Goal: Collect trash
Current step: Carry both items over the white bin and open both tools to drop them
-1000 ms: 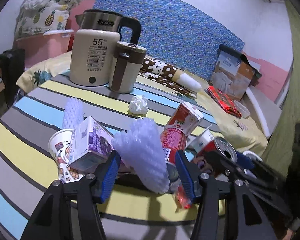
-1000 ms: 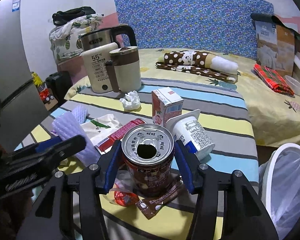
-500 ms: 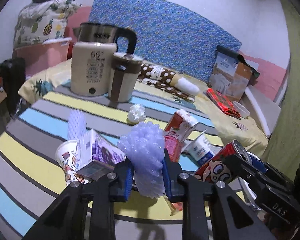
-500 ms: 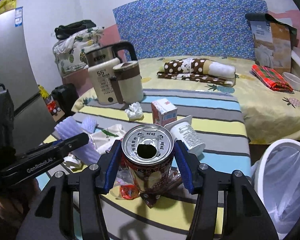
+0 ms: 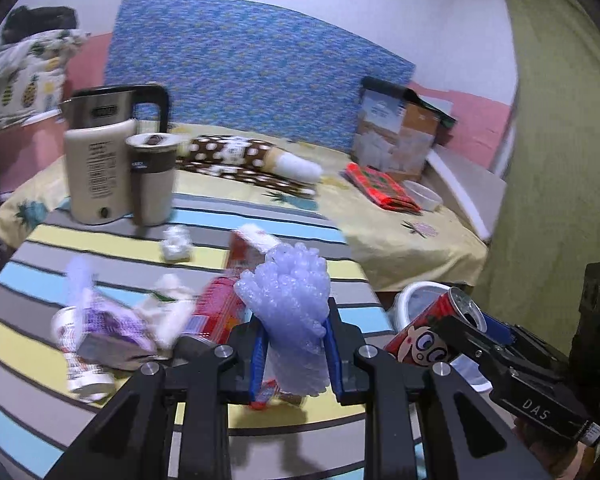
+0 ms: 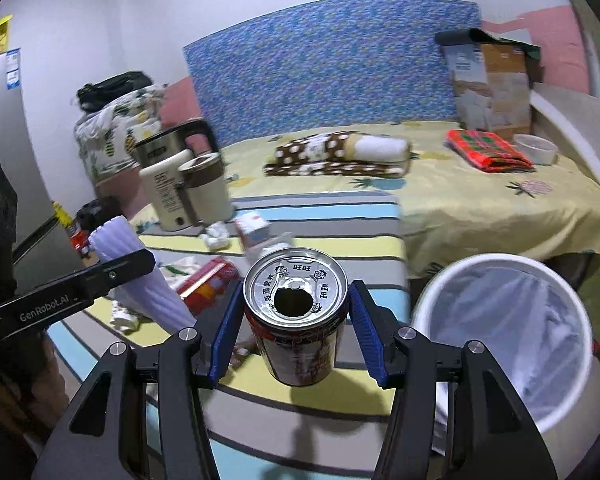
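Observation:
My left gripper (image 5: 294,354) is shut on a pale purple foam net sleeve (image 5: 288,300), held up off the striped table (image 5: 40,392). That sleeve (image 6: 140,276) and the left gripper's black finger also show at the left of the right wrist view. My right gripper (image 6: 296,334) is shut on a red drink can (image 6: 296,320) with an open silver top, lifted above the table edge. The same can (image 5: 432,340) appears at the right in the left wrist view. A white bin (image 6: 504,336) with a clear liner stands just right of the can, below the table edge.
Left on the table are a paper cup (image 5: 78,356), a purple carton (image 5: 112,332), a red packet (image 5: 216,312), a red-and-white carton (image 5: 248,248) and a crumpled tissue (image 5: 176,242). A kettle (image 5: 100,160) and mug (image 5: 152,176) stand at the back. A bed (image 6: 480,200) lies beyond.
The left gripper closed on the foam sleeve and lifted it off the table. Both grippers rose and swung right; the bin has come further into the right wrist view.

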Demonstrator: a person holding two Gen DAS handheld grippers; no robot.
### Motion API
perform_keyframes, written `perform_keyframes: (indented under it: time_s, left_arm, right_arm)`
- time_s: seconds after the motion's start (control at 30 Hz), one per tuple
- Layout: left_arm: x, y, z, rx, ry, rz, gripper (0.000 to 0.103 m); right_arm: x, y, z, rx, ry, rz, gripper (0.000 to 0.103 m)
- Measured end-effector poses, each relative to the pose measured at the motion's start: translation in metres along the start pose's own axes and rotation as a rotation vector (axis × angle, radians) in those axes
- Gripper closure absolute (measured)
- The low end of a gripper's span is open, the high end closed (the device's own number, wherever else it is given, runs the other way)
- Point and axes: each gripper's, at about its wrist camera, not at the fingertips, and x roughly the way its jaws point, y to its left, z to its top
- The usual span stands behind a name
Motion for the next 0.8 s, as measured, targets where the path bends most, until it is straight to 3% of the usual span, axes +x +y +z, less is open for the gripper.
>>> perform_keyframes:
  time_s: [0.43,0.8]
  left_arm:
    - [0.058,-0.110,-0.006,0.132,0.083,-0.194,0.077]
    - [0.107,-0.173,-0.018,0.202,0.132,-0.290,0.077]
  right_arm:
    - [-0.019,-0.080,-0.013,0.133,-0.025,-0.190,0.048]
    - [-0.023,-0.127,-0.032,0.206,-0.006,-0.275,0.048]
